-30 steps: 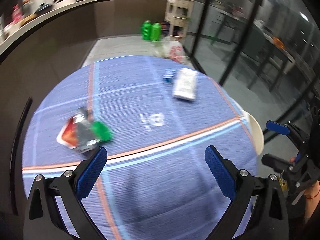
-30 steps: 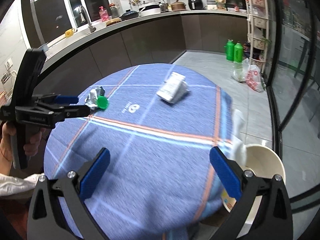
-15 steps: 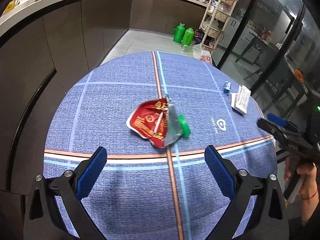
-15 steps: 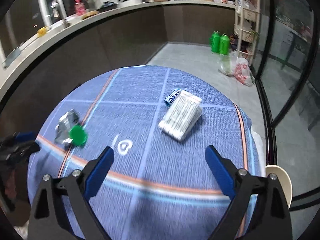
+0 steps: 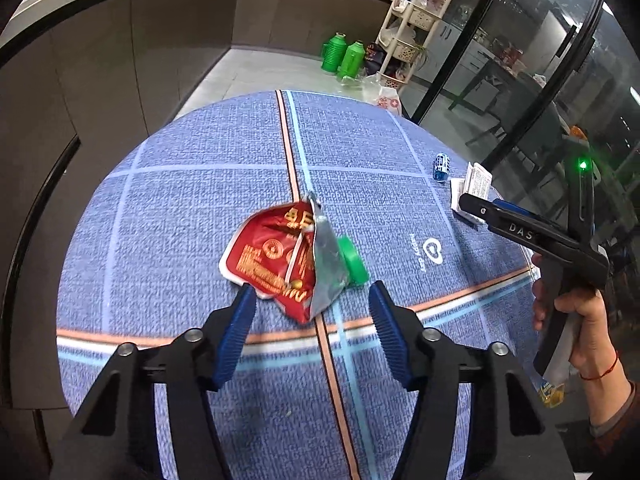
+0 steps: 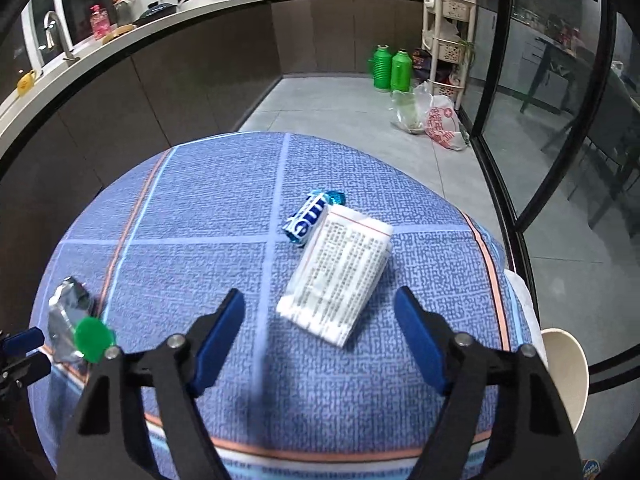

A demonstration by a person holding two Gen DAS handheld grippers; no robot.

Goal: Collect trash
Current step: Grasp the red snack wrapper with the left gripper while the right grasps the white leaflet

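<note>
- The red wrapper (image 5: 276, 260), with a green cap (image 5: 352, 266) touching its right edge, lies on the table just ahead of the left gripper (image 5: 312, 300), whose jaws stand apart (nothing held).
- Rightward, the folded paper (image 6: 340, 276) touches a blue wrapper (image 6: 308, 220); the right gripper (image 6: 320, 316) gapes before them.
- Nothing looks collected yet; all four pieces remain.
- Blue checked tablecloth (image 6: 200, 208); kitchen counter (image 6: 160, 20) behind, glass doors right.

A dark-fronted kitchen counter (image 6: 200, 40) curves behind grey floor tiles (image 6: 340, 100), beside black-framed glass doors (image 6: 560, 120).
</note>
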